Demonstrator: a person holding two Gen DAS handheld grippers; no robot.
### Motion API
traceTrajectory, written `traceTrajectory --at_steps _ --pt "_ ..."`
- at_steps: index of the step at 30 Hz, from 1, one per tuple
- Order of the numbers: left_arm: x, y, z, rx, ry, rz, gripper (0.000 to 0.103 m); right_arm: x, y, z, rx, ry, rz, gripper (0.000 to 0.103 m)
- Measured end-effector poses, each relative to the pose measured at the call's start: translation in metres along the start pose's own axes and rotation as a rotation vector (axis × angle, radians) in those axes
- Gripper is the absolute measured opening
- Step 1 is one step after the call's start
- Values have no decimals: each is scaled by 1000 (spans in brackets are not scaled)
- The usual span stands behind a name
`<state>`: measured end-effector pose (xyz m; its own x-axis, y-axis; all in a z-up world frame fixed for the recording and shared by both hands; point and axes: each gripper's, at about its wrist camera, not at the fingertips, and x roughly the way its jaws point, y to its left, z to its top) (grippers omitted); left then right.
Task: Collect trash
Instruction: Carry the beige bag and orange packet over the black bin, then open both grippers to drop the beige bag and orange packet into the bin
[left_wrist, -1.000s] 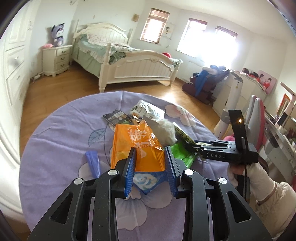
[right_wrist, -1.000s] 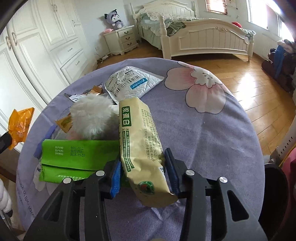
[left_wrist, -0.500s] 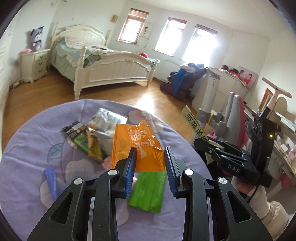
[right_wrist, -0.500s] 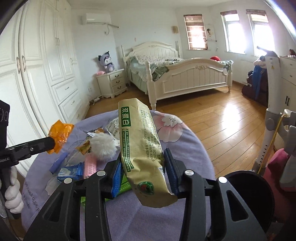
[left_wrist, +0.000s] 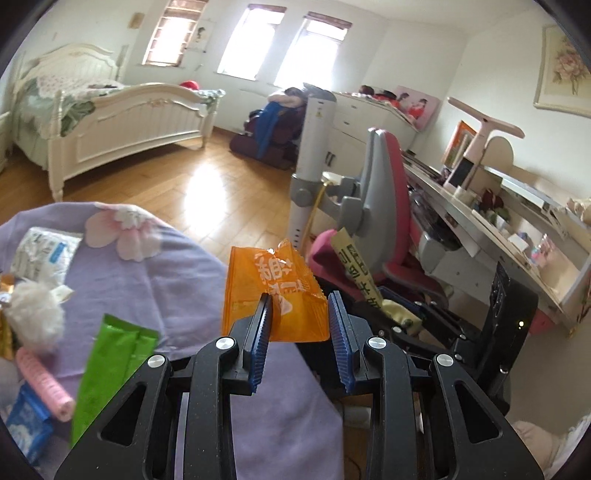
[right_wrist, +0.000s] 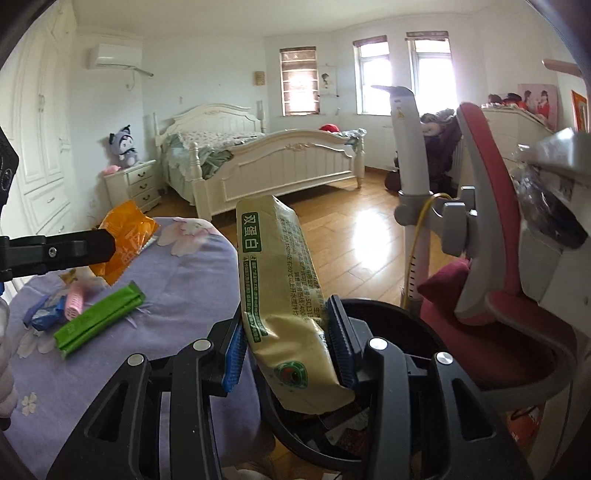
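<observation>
Left tongs (left_wrist: 300, 325): we held an orange wrapper (left_wrist: 273, 291) by its lower edge, past the tabletop (left_wrist: 177, 273) rim. Right tongs (right_wrist: 284, 350): we clamped a yellow packet (right_wrist: 280, 288) over a black bin (right_wrist: 406, 317), its contents hidden behind the tongs. Left on the tabletop: green packet (right_wrist: 98, 319), pink roller (left_wrist: 44, 380), white fluff (left_wrist: 33, 314), and a blue wrapper (left_wrist: 26, 424) cut off at the frame edge.

The yellow wrapper (right_wrist: 284, 288) reads "双蛋白" on its green strip.
</observation>
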<state>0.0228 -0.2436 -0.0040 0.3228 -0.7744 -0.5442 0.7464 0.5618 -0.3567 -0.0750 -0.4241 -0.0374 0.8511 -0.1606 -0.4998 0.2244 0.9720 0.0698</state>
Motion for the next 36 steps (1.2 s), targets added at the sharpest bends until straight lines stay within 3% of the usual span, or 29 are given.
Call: traceTrajectory --at_steps 7,18,20,21,22,24,29,34,35,36 --pt "65 -27 -6 12 106 -86 32 4 -37 -33 52 59 -66 41" --pt "120 -53 -2 67 184 -101 34 3 -61 -49 92 87 -113 44" --pt "128 -58 2 91 195 -82 40 5 -64 -48 104 92 -118 53" --pt "132 -62 4 115 200 -72 48 7 -66 -48 113 103 -121 81" --pt "133 -65 7 136 194 -64 52 7 -68 -48 123 103 -126 97" --pt "130 -70 12 163 174 -57 64 3 -70 -47 142 79 -120 97" --pt "106 -69 19 163 135 -51 64 -2 -67 -47 116 72 -118 97" --pt "61 -51 19 124 56 22 64 -1 -58 -42 97 56 -73 97" --pt "50 -44 18 110 34 43 66 -1 -53 -39 91 55 -47 97" --pt "36 -36 16 97 7 72 74 -1 -49 -37 84 52 -22 97"
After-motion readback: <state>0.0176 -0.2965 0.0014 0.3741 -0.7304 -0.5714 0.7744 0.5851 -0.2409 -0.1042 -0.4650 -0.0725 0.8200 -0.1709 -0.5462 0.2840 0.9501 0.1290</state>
